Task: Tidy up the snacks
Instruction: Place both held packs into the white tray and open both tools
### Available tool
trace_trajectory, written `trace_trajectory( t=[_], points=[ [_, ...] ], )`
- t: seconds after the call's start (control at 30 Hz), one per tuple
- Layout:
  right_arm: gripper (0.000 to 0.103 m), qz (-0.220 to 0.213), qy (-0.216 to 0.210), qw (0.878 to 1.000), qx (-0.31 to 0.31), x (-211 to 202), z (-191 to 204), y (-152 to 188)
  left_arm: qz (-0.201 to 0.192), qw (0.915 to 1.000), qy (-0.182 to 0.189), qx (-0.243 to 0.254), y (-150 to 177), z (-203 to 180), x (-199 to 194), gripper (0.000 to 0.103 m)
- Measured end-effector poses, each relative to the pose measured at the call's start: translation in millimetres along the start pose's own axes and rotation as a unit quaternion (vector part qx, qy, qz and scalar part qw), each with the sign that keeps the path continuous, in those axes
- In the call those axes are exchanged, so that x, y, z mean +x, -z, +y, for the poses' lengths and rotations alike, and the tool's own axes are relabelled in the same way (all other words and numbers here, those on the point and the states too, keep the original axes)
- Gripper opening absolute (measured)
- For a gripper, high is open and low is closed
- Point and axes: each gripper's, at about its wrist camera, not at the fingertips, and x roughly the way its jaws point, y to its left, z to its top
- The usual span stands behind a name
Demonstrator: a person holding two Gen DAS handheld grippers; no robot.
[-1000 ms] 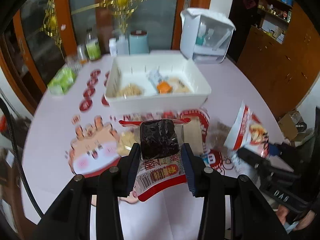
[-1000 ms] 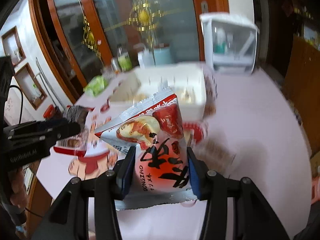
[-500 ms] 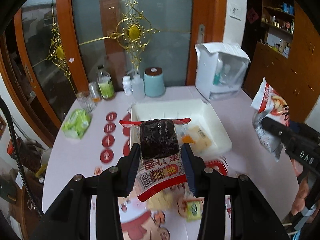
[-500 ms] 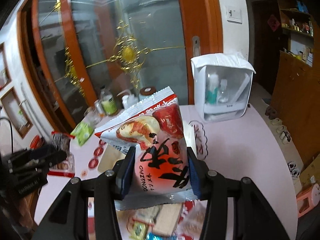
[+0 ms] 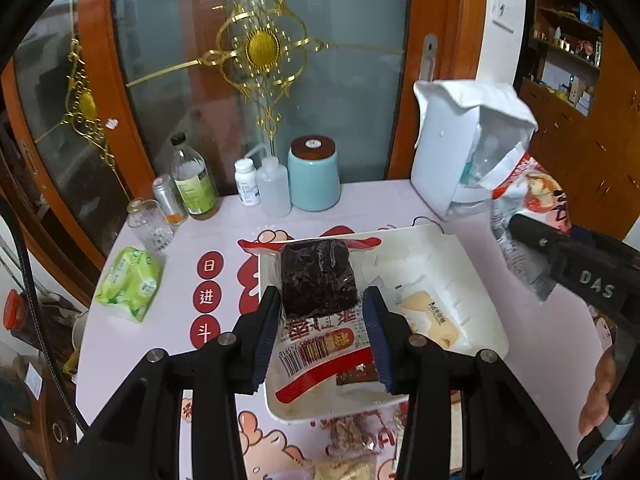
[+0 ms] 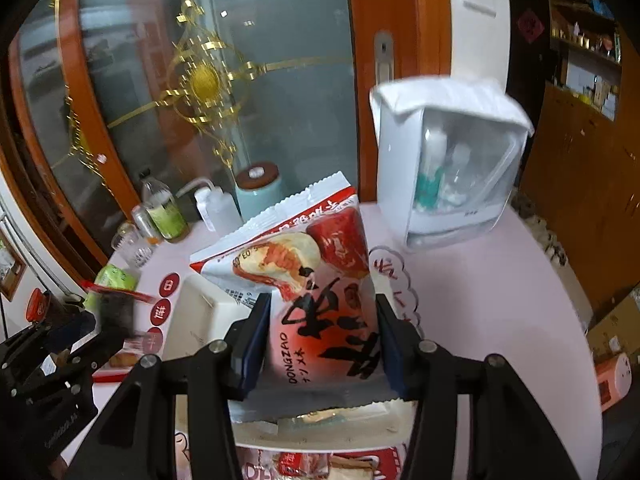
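My left gripper (image 5: 322, 304) is shut on a clear packet with a dark brown snack block (image 5: 318, 280) and a red barcode label, held above the white rectangular tray (image 5: 476, 280). A yellow wrapped snack (image 5: 430, 318) lies in the tray. My right gripper (image 6: 320, 320) is shut on a red and white snack bag (image 6: 316, 276), held above the tray (image 6: 200, 320). In the left wrist view that bag (image 5: 528, 196) shows at the right, beyond the tray. The left gripper with its packet (image 6: 116, 312) shows at the lower left of the right wrist view.
At the table's back stand a teal jar (image 5: 314, 174), a squeeze bottle (image 5: 272, 188), a pill bottle (image 5: 246, 182), a green-label bottle (image 5: 192, 182), a can (image 5: 168, 200) and a glass (image 5: 150, 224). A white storage box (image 5: 468, 144) stands back right. A green packet (image 5: 130, 282) lies left. Loose snacks (image 5: 352, 436) lie near the front.
Both grippers have come closer to the tray and now hold their packets over it. The tray looks larger and nearer in both views.
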Motion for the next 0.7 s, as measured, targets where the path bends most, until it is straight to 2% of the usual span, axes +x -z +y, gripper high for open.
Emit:
trace_trajectory(
  t=[0.07,0.1,0.13,0.2,0.27,0.47,0.7],
  points=[
    [0.056,0.025,0.001,1.0,0.006,19.5,-0.2,2.0,0.004,1.0,-0.001,0.005,-1.2,-0.6,16.4,0.041],
    [0.065,0.033,0.004,0.999,0.008,27.1,0.7,3.0,0.006,1.0,-0.001,0.006,-2.0,-0.3,23.4,0.049],
    [0.074,0.038,0.009,0.999,0.009,32.1,1.4,4.3,0.012,0.9999,0.0,0.007,-1.9,-0.1,31.2,0.071],
    [0.082,0.035,0.014,0.999,0.01,33.9,2.6,6.9,0.017,0.9998,0.003,0.007,-0.9,0.7,41.4,0.093],
    [0.083,0.027,0.019,0.999,0.009,31.9,4.0,8.6,0.01,0.9999,0.006,0.009,0.3,2.2,46.3,0.093],
    [0.083,0.032,0.007,0.999,0.018,25.2,2.4,12.2,0.033,0.9993,0.014,0.011,4.2,5.2,58.1,0.093],
    [0.083,0.032,-0.013,0.999,-0.001,9.1,4.9,21.3,0.022,0.9997,-0.001,0.011,11.0,-1.5,30.6,0.095]
  ],
)
